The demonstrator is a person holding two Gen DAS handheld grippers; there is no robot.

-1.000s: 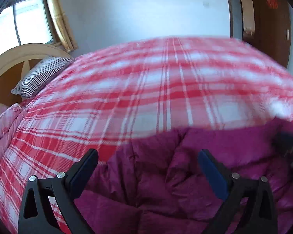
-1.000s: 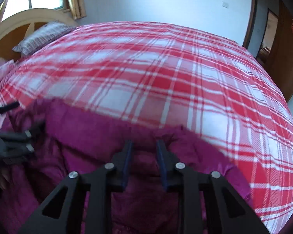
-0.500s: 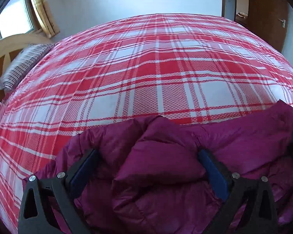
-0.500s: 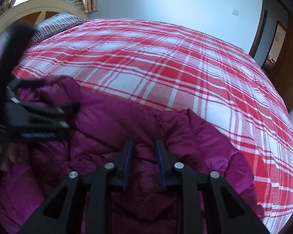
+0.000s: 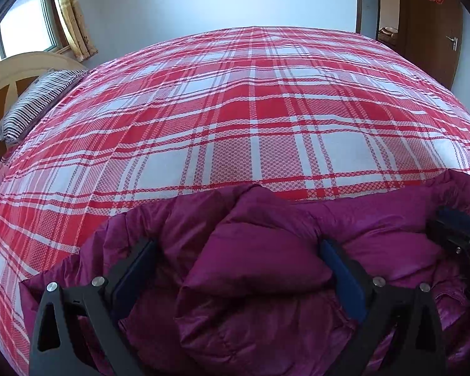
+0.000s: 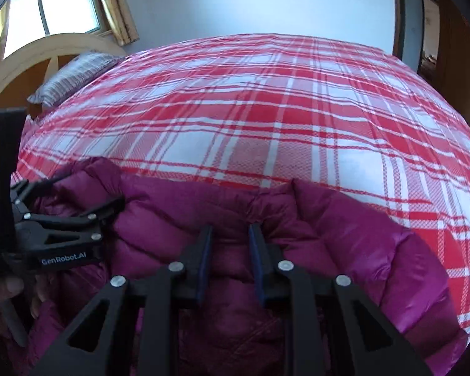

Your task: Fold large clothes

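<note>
Where visible, jacket [image 5: 250, 269] between spread left fingers [image 5: 134, 266]

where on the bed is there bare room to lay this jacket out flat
The plaid bedspread lies bare from the magenta puffer jacket out to the far edge, between the striped pillow and the door side. The near edge is crowded: the bunched jacket, the left gripper and right gripper.

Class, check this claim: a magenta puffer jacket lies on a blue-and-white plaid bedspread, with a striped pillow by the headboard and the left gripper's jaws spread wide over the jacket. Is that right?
Not quite: the bedspread is red-and-white plaid, not blue-and-white, as the left wrist view shows. The rest holds: the magenta puffer jacket lies on it, the striped pillow sits by the headboard, and the left gripper has its jaws spread wide over the jacket.
</note>
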